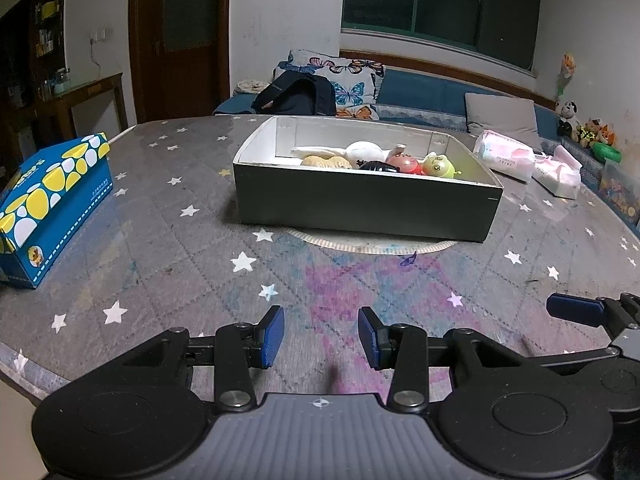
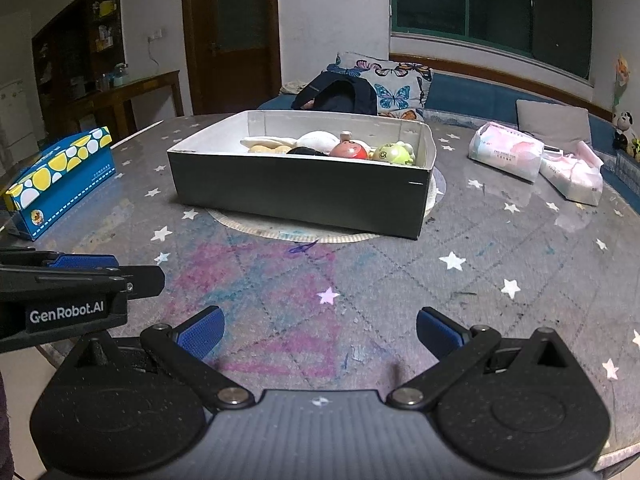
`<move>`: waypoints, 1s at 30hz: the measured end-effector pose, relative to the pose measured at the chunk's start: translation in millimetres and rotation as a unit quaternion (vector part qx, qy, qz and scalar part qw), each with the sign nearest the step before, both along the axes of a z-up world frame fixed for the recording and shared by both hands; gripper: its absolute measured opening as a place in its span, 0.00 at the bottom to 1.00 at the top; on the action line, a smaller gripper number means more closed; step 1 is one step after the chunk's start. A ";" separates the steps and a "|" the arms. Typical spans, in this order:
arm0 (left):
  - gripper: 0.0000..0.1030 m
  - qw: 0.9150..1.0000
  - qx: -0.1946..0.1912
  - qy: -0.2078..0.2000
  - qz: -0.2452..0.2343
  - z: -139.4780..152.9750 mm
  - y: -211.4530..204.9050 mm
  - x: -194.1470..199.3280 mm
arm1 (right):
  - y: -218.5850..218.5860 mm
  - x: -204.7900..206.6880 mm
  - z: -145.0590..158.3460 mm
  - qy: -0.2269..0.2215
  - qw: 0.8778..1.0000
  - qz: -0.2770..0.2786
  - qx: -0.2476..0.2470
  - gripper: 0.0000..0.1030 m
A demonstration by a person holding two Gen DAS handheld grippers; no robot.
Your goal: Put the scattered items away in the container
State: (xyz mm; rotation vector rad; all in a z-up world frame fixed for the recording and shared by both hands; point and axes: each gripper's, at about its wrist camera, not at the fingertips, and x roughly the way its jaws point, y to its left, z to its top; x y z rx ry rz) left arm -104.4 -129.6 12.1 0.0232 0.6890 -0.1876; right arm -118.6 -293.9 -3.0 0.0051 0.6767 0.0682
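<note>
My left gripper [image 1: 321, 338] has its blue pads parted with nothing between them, and my right gripper [image 2: 318, 332] is spread wider still, equally empty; both hover low over the near edge of the starry tablecloth [image 1: 168, 240], side by side.

Straight ahead of both sets of fingers, well beyond their tips, sits the dark box [image 1: 362, 204] on a round mat [image 1: 360, 245]. Inside it I see the toys: a white plush [image 1: 362, 150], a red doll [image 1: 406, 162] and a green figure [image 1: 438, 166], packed close together toward the far right of the box.

I judge the plush soft and light, best pinched across its body; the red and green toys look like smooth, hard plastic, likely slippery, so I would close across their widest rounded part.

Left of my fingers stands a blue tissue box [image 1: 52, 208]; far right lie two soft tissue packs [image 1: 506, 156]. I see no loose toys on the cloth, so the tidying looks nearly finished.
</note>
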 end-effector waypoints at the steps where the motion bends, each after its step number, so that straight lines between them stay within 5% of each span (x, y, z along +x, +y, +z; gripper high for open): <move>1: 0.42 1.000 0.000 0.000 0.000 -0.1 -0.5 0.8 | 0.1 0.2 0.2 -0.001 1.000 0.000 -0.001 1.00; 30: 0.42 1.000 0.021 -0.010 -0.009 5.2 -18.9 39.5 | -6.2 39.7 2.0 -0.001 1.000 -0.007 -0.006 1.00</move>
